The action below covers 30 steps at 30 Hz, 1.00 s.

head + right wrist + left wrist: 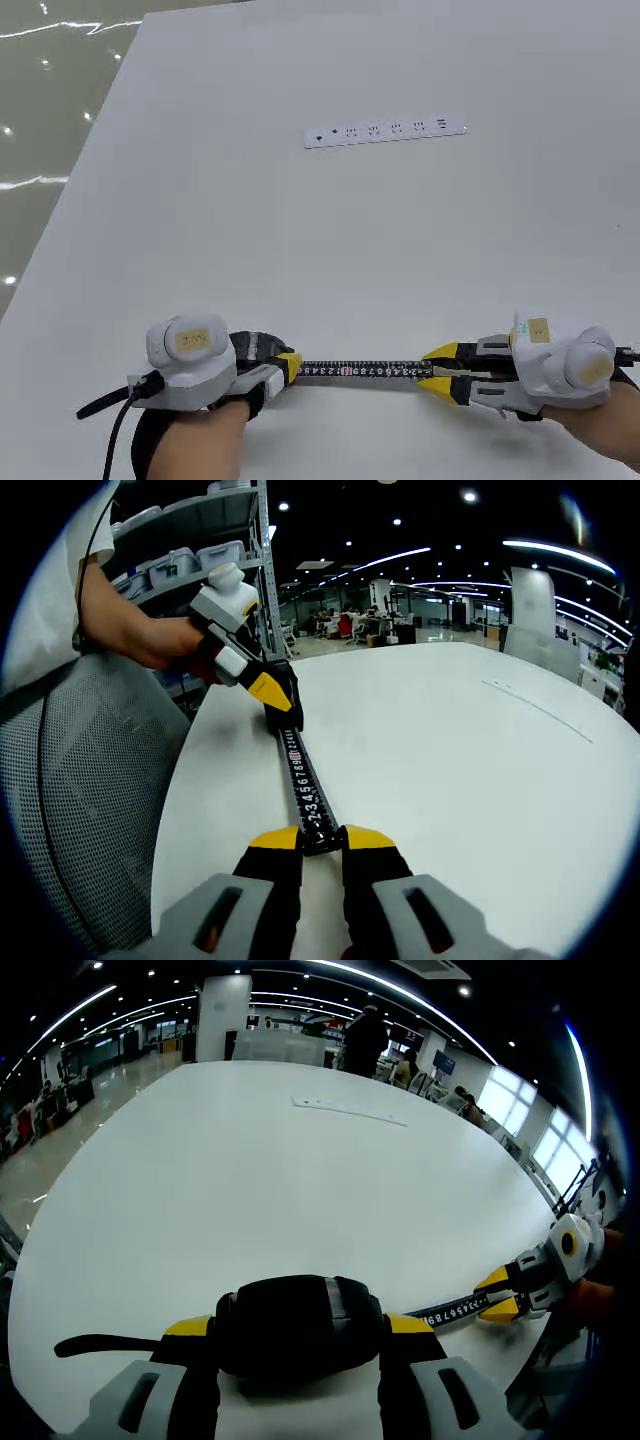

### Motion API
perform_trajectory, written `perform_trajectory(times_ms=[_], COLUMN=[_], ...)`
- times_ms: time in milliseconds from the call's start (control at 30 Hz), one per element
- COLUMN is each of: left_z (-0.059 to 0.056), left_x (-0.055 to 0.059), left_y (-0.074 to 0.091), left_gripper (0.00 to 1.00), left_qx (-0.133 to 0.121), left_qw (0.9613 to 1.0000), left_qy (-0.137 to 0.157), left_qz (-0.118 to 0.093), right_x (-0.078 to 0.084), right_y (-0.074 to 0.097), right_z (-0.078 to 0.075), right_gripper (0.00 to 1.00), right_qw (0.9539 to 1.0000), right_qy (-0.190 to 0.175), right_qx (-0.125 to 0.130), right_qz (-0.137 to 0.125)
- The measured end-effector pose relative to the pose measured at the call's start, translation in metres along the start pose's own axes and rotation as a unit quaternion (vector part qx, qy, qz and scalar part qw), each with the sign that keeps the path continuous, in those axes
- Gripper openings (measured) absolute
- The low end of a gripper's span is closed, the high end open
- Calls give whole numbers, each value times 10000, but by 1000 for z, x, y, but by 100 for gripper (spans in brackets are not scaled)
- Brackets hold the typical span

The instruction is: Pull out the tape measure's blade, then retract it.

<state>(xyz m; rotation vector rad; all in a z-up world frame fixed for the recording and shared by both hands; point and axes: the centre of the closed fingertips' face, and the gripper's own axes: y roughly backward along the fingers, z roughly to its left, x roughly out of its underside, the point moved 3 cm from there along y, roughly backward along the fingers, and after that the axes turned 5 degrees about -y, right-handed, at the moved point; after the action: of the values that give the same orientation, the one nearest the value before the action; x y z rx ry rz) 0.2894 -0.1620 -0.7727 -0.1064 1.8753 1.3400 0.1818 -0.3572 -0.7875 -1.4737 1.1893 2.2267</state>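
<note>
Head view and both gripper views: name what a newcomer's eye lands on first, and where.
The numbered blade stands out first, stretched straight across the near part of the white table between the two grippers. The left gripper clamps the tape measure case, which is black, while the right gripper pinches the blade's end. Farther back on the table lies a white power strip.

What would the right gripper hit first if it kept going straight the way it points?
Probably the tape measure's case, clamped in the left gripper: the right gripper points along the drawn-out blade it pinches, straight at that case.
</note>
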Motion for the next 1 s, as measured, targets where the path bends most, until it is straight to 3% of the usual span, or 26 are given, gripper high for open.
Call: perform_trajectory(times_ms=[1000], left_z=[2], left_x=[0], left_y=[0], left_gripper=[61], left_qx=[111], left_qw=[9999], left_qy=[115], left_qz=[-10], right_x=[-24], right_y=[-55], right_z=[16], right_gripper=[13], right_qw=[9985], right_qy=[-275], right_qx=[-390], right_qz=[-272])
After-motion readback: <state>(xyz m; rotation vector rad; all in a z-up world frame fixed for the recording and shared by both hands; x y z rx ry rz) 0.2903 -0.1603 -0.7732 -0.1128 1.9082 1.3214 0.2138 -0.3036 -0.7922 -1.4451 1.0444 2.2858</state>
